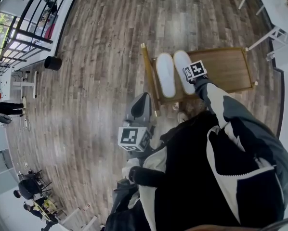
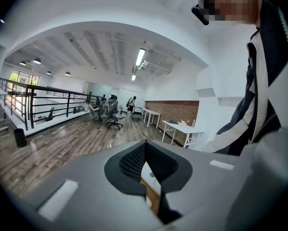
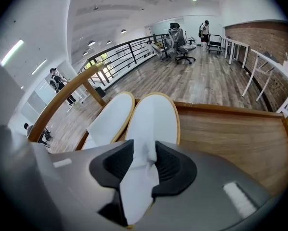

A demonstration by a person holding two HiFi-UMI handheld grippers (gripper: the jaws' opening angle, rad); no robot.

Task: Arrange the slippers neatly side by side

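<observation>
While the slippers (image 1: 165,74) lay side by side at the left end of the wooden bench (image 1: 226,69), your right gripper (image 3: 143,170) stood open round one's soft upper; your left gripper (image 2: 146,165) was closed, empty. They looked light and floppy, best taken by the sole's rim

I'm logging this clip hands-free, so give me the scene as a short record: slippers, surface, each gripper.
Slippers: two white slippers, side by side
Surface: wooden tray on a plank floor
Right gripper: jaws apart, strap of the right slipper between them
Left gripper: shut, empty, away from the slippers
</observation>
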